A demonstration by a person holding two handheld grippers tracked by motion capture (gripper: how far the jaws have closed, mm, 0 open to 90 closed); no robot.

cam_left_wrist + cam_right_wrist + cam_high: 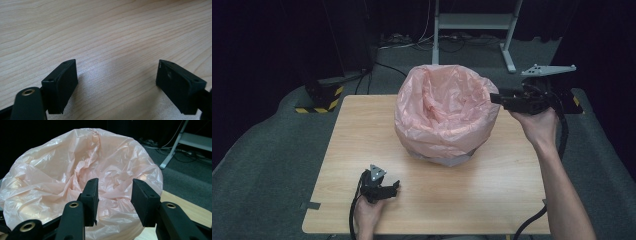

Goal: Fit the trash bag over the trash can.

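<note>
Two grippers are in my hands at the table [362, 150]. My left gripper [388, 189] sits low over the near left part of the tabletop, well apart from the bin; in the left gripper view its jaws stand wide apart with bare wood grain between them and nothing held. At mid-table stands the bin [447, 159], its pink bag [444, 107] draped over the rim and puffed outward, crumpled into the middle. My right gripper [495, 98] is raised at the bag's right edge, pointing left at it. In the right gripper view the jaws are about half parted, with bag film showing between them; I cannot tell whether a pad touches the film. Beyond the table lies grey floor [272, 145].
</note>
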